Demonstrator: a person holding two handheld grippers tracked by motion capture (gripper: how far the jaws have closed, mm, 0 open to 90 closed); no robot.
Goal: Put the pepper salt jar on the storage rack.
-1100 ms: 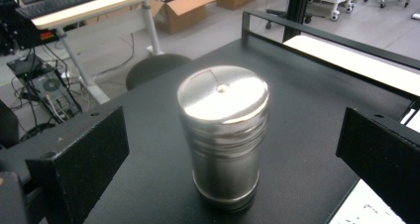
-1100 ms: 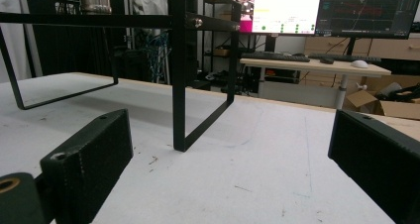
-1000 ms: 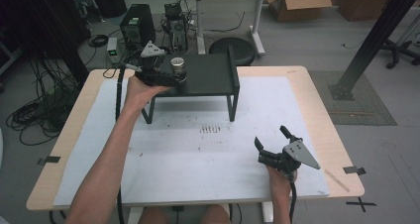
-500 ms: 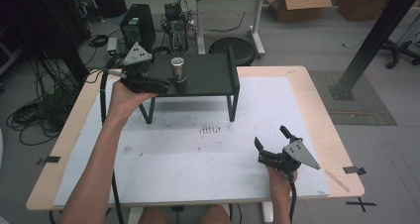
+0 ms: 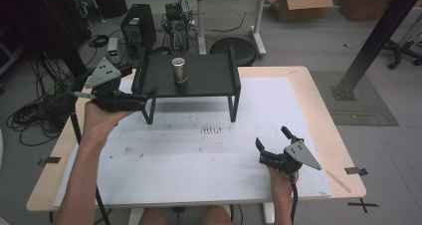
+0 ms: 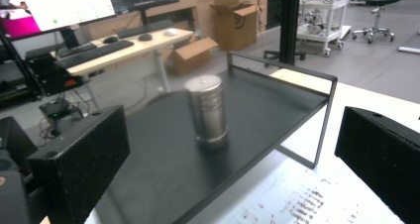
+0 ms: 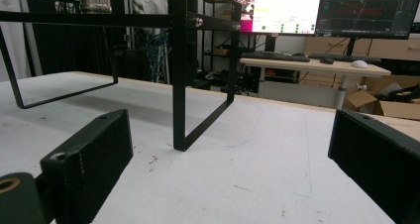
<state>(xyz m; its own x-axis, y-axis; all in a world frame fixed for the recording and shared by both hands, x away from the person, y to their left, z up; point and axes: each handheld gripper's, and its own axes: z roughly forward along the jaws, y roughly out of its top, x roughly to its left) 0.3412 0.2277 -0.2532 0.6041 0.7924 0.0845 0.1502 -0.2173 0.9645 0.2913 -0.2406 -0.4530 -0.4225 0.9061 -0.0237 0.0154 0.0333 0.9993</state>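
Two open grippers, neither holding anything; your left gripper (image 5: pixel 144 96) sits at the left end of the black shelf (image 5: pixel 209 83), jaws spread wide; the steel shaker (image 6: pixel 207 111) stands upright on it, ahead and right; your right gripper (image 5: pixel 272 148) rests well apart, near-right on the table (image 5: pixel 308 115).

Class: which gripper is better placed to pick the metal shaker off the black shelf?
Left. The left gripper sits open at the shelf edge, facing the shaker; the right gripper rests far off.
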